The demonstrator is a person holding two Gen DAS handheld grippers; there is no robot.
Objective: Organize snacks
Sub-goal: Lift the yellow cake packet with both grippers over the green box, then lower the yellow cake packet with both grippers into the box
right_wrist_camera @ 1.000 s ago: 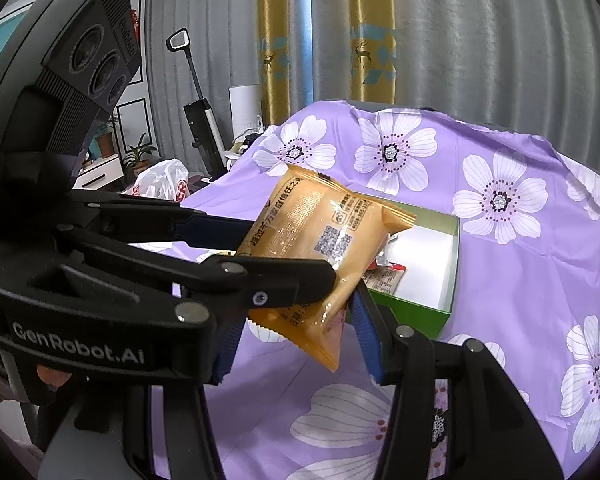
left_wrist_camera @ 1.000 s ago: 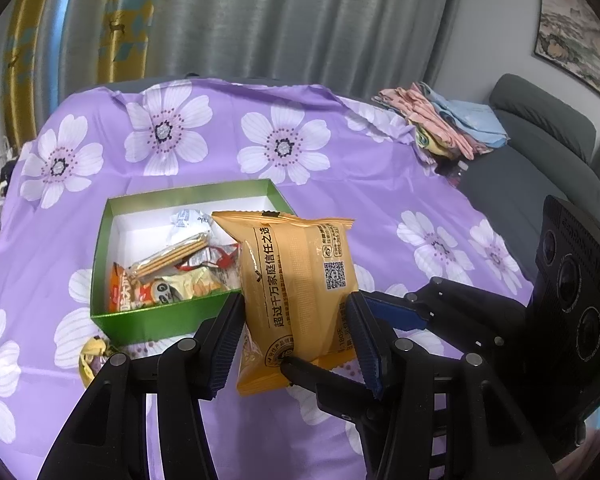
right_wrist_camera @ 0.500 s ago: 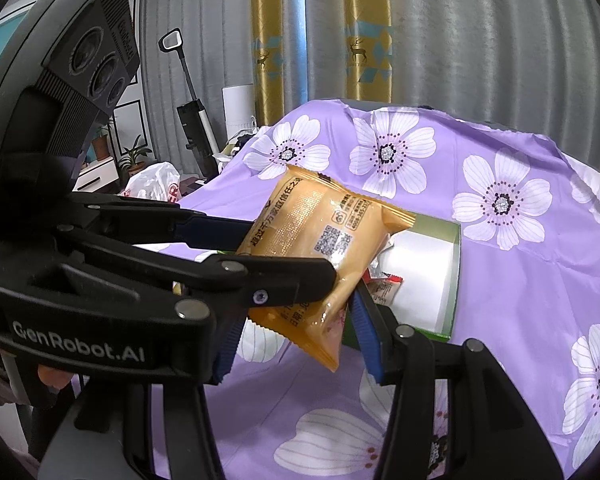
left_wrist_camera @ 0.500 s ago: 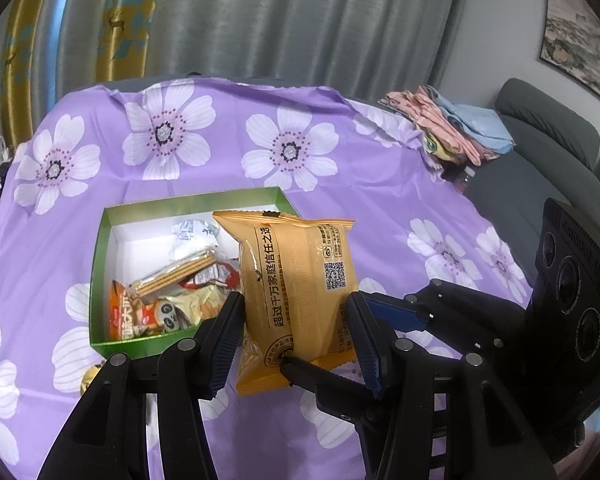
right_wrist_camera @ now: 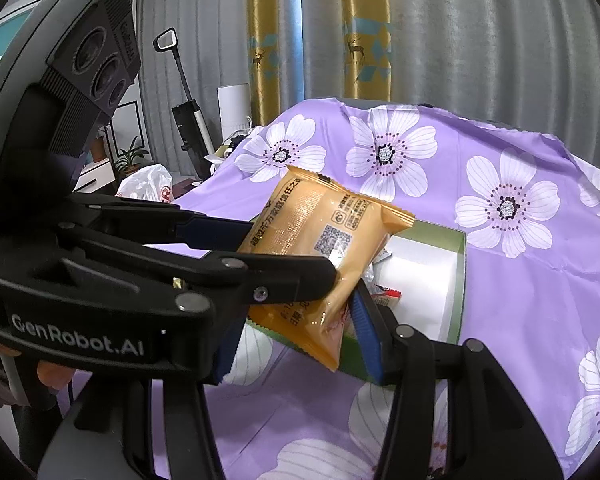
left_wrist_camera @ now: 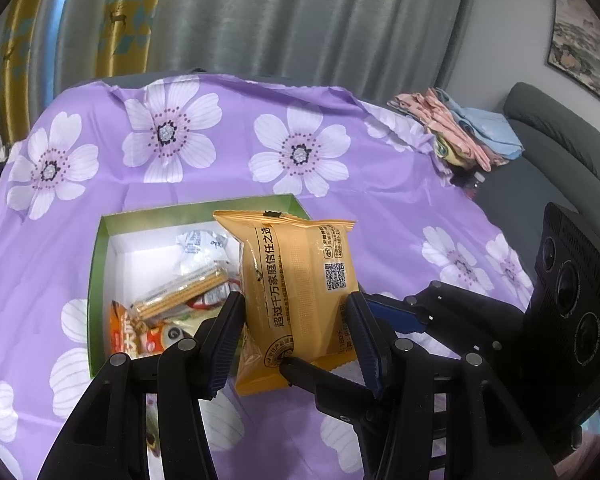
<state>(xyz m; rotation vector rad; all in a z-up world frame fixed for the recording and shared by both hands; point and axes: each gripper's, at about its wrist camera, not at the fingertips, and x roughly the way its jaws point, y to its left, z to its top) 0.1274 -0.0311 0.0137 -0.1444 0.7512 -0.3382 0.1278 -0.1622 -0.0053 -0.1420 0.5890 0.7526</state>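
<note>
An orange snack packet [left_wrist_camera: 300, 280] hangs above the near right corner of the green box [left_wrist_camera: 204, 210], held by both grippers. My left gripper [left_wrist_camera: 296, 336] is shut on its lower sides. My right gripper [left_wrist_camera: 348, 340] reaches in from the right and pinches its bottom front and back. In the right wrist view the packet [right_wrist_camera: 324, 240] sits between my right gripper [right_wrist_camera: 300, 336] and the left gripper [right_wrist_camera: 288, 252], over the box's [right_wrist_camera: 460, 280] near wall. Several wrapped snacks lie inside, among them a biscuit pack [left_wrist_camera: 180, 296] and a red-orange packet [left_wrist_camera: 132, 336].
A purple flowered cloth [left_wrist_camera: 220, 120] covers the table. Folded clothes [left_wrist_camera: 460, 132] lie at its far right corner, with a grey sofa [left_wrist_camera: 540, 184] beyond. Left of the table stand an upright vacuum [right_wrist_camera: 188, 128] and a white plastic bag [right_wrist_camera: 148, 184].
Both grippers have carried the packet forward together toward the green box, which now looks larger and closer beneath it. The grip on the packet is unchanged.
</note>
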